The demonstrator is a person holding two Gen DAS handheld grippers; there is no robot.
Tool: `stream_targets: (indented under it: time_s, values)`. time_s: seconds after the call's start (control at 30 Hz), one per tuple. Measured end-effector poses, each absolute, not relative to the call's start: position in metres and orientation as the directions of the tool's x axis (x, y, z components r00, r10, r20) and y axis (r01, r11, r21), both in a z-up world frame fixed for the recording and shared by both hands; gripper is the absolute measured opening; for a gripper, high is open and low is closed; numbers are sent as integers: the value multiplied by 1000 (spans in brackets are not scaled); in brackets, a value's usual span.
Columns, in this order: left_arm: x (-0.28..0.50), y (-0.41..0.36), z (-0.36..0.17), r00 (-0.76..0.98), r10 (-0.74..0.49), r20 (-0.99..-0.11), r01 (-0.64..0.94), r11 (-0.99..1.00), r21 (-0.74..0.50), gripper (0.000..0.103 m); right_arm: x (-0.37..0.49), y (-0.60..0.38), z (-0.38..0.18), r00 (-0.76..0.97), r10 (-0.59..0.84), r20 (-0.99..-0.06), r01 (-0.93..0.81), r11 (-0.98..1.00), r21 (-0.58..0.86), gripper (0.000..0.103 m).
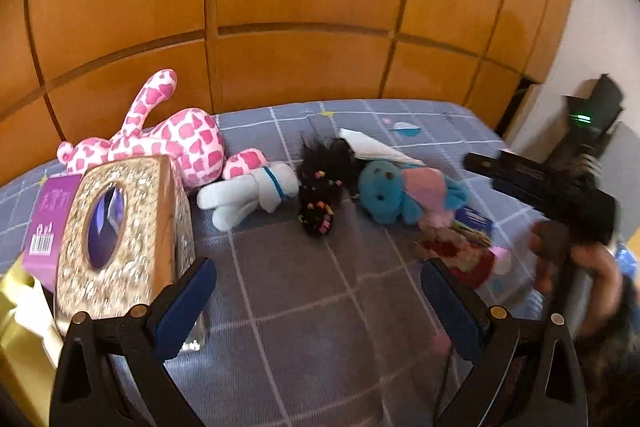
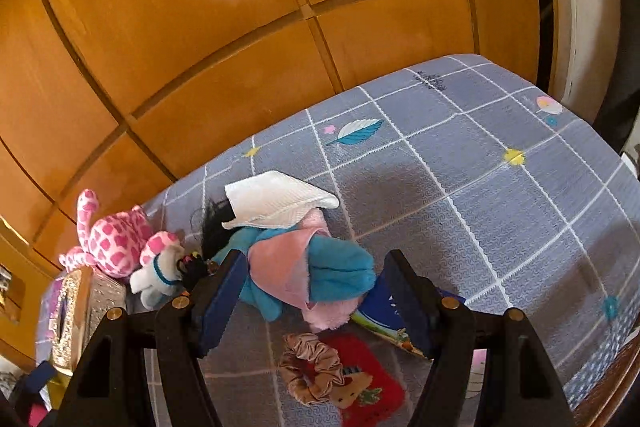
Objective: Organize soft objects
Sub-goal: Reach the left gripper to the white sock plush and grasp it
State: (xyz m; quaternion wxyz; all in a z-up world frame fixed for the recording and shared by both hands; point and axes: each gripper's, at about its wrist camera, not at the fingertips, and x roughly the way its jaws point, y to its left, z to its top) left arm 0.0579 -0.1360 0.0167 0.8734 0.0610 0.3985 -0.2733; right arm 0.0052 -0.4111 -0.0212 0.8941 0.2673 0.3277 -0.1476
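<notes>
My left gripper (image 1: 320,293) is open over bare bedsheet, with nothing between its blue pads. Ahead lie a pink spotted plush (image 1: 180,143), a white plush dog (image 1: 252,195), a black-haired doll with beads (image 1: 320,187) and a teal-and-pink plush (image 1: 384,191) under a white cloth (image 1: 376,147). My right gripper (image 2: 314,291) is open. The teal-and-pink plush (image 2: 320,267) shows between its fingers but lies on the bed, unheld. In the left wrist view the right gripper (image 1: 492,171) is blurred, to the right of the plush. A beige scrunchie (image 2: 312,371) rests on a red cloth (image 2: 372,383).
A glittery tissue box (image 1: 120,235) and a purple box (image 1: 48,223) stand at the bed's left end, close to my left finger. A picture book (image 2: 384,315) lies under the teal plush. Wooden wardrobe doors (image 1: 300,7) rise behind the grey checked bedsheet (image 2: 500,195).
</notes>
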Motion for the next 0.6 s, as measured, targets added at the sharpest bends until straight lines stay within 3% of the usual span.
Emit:
stream_targets:
  time_s: [0.2, 0.4, 0.6]
  values:
    - [109, -165, 3, 534, -322, -782, 439, 896, -69, 101, 3, -412, -18, 760, -55, -648, 414, 809, 418, 72]
    - [161, -176, -21, 466, -281, -839, 329, 935, -130, 76, 2, -414, -19, 772, -14, -635, 390, 800, 456, 72]
    - [193, -192, -34, 503, -194, -842, 283, 958, -52, 74, 2, -415, -20, 780, 23, -625, 367, 792, 488, 72]
